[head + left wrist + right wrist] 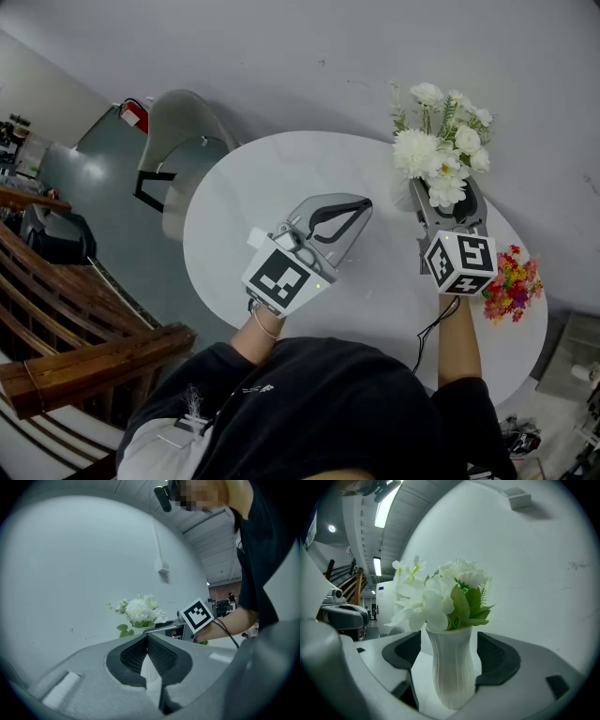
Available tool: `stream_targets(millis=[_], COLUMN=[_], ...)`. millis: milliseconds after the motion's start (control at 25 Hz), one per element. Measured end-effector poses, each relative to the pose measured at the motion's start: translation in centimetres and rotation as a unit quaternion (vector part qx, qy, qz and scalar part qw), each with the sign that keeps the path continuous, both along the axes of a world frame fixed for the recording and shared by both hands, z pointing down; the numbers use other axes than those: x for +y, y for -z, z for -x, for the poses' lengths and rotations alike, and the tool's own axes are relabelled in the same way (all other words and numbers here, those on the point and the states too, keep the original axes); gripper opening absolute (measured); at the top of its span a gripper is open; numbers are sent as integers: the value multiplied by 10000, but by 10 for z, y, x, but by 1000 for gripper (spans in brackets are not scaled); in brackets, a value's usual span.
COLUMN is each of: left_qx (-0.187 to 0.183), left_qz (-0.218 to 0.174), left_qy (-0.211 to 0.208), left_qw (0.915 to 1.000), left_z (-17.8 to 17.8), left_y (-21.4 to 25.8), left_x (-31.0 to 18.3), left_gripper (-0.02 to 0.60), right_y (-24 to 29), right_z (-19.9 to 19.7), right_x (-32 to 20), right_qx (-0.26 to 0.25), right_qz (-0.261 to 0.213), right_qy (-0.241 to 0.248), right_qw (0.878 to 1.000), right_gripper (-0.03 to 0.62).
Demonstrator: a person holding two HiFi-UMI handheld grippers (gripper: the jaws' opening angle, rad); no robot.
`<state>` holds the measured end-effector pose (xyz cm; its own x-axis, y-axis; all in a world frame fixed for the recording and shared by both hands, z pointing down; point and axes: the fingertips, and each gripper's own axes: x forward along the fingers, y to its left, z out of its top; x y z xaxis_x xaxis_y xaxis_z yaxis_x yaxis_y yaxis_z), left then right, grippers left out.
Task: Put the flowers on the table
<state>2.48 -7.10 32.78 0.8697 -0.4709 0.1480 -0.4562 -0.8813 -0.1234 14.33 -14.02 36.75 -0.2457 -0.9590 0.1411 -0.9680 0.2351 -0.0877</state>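
Note:
A bunch of white flowers (441,155) stands in a ribbed white vase (451,672) at the far right of the round white table (272,187). My right gripper (448,199) is open, with one jaw on each side of the vase. In the right gripper view (450,653) a gap shows at the left pad (404,649), while the right pad (497,658) sits close to the vase. My left gripper (362,204) hovers over the middle of the table, shut with nothing in it, its pads meeting (146,635). The left gripper view also shows the white flowers (140,610).
A small bunch of colourful flowers (512,286) lies near the table's right edge, beside my right hand. A pale wall runs close behind the table. A grey chair (183,150) stands at the table's left, and wooden railings (84,356) lie further left.

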Motion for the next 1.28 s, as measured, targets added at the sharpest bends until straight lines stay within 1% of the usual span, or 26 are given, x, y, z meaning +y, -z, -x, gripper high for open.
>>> stream_targets(millis=[240,800,1000,1280], left_qx=[-1,-25,-24,-11], left_qz=[-4,-150,-195,-240], left_qy=[2,-9,-23,-41], left_qw=[10000,9999,9998,9997], left_z=[0,3,2,3], left_y=[2,12,14,17], left_x=[5,20,27,37], left_gripper=[-2,-2,-2,-2], right_y=[4,15,19,24], right_z=[0,5,4,7], right_x=[8,32,42,55], right_qx=[-56,-176,-176,-123], right_qz=[-31,-175,-230,-271], right_qy=[-38,23,6,36], right_qw=[10000,9997,9996,9996], right_gripper=[370,368,348,341])
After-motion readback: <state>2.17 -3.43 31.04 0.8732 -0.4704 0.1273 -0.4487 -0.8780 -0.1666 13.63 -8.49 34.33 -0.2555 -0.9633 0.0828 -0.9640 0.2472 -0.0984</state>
